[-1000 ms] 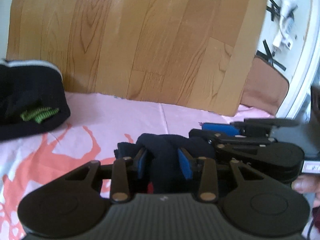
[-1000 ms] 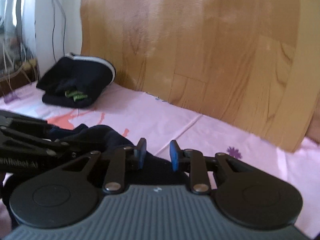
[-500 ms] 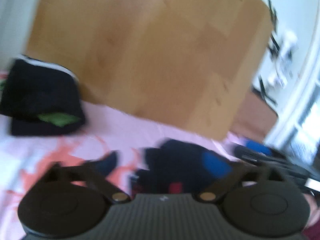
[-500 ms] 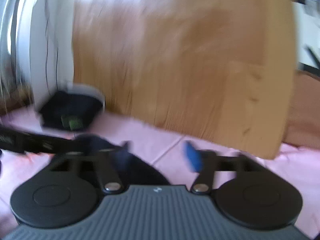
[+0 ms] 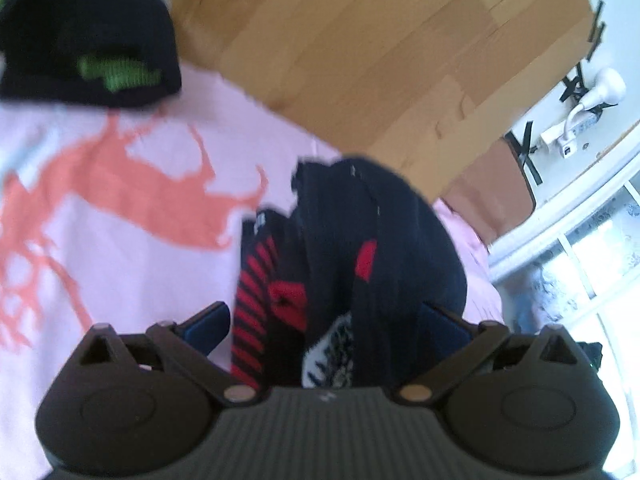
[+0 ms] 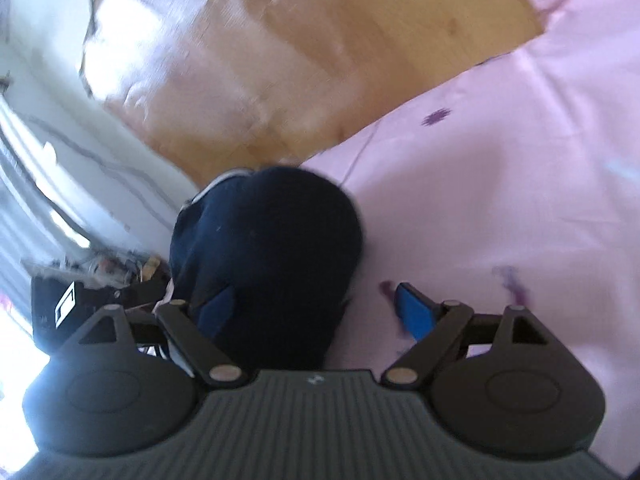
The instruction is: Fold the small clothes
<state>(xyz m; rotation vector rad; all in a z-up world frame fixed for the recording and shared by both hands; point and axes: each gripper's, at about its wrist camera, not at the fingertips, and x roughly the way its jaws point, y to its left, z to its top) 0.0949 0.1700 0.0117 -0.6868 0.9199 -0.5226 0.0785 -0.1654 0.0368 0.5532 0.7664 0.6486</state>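
A dark navy small garment with red stripes and a white patterned patch [image 5: 352, 256] lies bunched on the pink sheet [image 5: 120, 240]. My left gripper [image 5: 324, 328] is open, its blue pads on either side of the garment. The same navy bundle [image 6: 264, 256] shows in the right wrist view. My right gripper [image 6: 316, 312] is open wide; its left pad is over the cloth and its right pad over bare sheet [image 6: 500, 184].
A folded black garment with green stripes [image 5: 84, 36] sits at the far left on the sheet. A wooden headboard [image 5: 360, 40] stands behind. A white hairdryer and wall fittings [image 5: 588, 104] are at the right. A window is at the far right.
Both grippers opened and let go of the navy garment. Both cameras tilted down and drew in over it, so it now lies between the open fingers.
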